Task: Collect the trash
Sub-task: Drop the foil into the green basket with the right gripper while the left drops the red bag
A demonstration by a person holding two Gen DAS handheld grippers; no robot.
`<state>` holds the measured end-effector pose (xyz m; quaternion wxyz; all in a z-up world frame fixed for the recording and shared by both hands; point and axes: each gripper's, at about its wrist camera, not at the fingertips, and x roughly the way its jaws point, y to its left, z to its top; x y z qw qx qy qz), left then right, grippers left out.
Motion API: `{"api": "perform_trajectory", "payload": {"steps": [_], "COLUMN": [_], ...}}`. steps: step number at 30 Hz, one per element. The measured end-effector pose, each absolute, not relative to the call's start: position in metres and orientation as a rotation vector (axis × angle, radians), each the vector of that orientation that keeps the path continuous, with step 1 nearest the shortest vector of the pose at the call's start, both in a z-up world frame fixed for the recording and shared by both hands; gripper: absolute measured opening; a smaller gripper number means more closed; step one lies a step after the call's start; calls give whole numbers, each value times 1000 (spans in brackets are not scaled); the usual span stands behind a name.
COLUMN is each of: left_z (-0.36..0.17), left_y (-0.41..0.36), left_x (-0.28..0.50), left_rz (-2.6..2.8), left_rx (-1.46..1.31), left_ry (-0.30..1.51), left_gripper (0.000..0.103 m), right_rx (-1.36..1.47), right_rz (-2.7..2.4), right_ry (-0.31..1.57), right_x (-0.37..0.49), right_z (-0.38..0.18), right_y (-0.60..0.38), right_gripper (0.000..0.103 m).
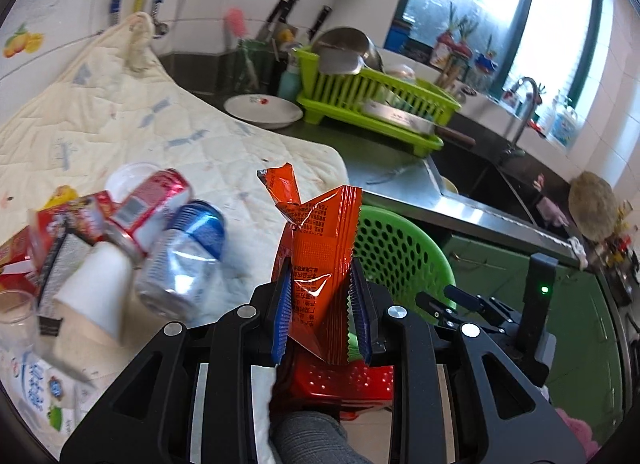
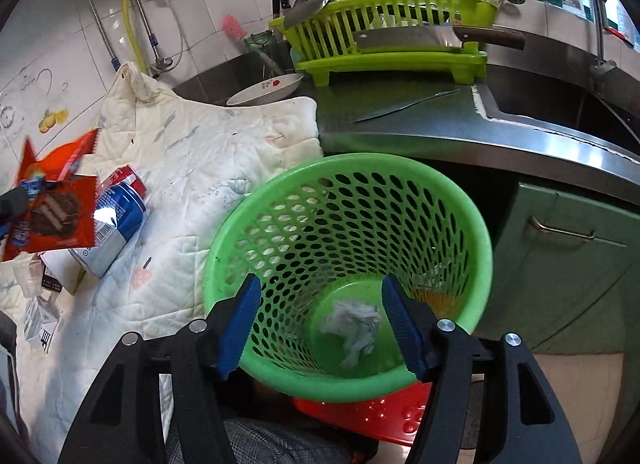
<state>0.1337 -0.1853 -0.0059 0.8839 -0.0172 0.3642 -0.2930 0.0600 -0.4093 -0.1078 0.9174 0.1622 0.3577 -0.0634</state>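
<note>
My left gripper [image 1: 320, 270] is shut on a crinkled orange snack wrapper [image 1: 320, 232], which stands up between the blue pads [image 1: 282, 304]. Behind it is the green perforated basket [image 1: 400, 248]. To the left lies a pile of trash: a red can [image 1: 156, 199], a blue can [image 1: 192, 248], a white paper cup [image 1: 96, 288] and cartons. In the right wrist view my right gripper [image 2: 320, 284] hangs open over the green basket [image 2: 480, 248], nothing between its fingers. A crumpled white tissue [image 2: 352, 324] lies on the basket's bottom. The orange wrapper [image 2: 60, 215] shows at far left.
A quilted cream cloth [image 2: 208, 159] covers the surface beside the basket. A red stool [image 2: 372, 412] is under the basket. On the steel counter stand a lime dish rack [image 2: 380, 23] with a cleaver [image 2: 404, 39], a loose knife [image 2: 404, 105], a plate [image 2: 264, 89] and the sink [image 2: 560, 103].
</note>
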Motion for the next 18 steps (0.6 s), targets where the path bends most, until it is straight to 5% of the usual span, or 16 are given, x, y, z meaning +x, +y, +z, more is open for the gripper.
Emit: {"api": "perform_trajectory", "payload": {"steps": [18], "left_z": [-58], "left_y": [-279], "left_x": [149], "left_rz": [-714], "left_rx": [76], "left_ry": [895], "left_gripper": [29], "right_rx": [332], "right_rz": [-194], "right_ry": [655], "right_x": [8], "right_z": [-83], "right_y": [-429], "right_gripper": [78]}}
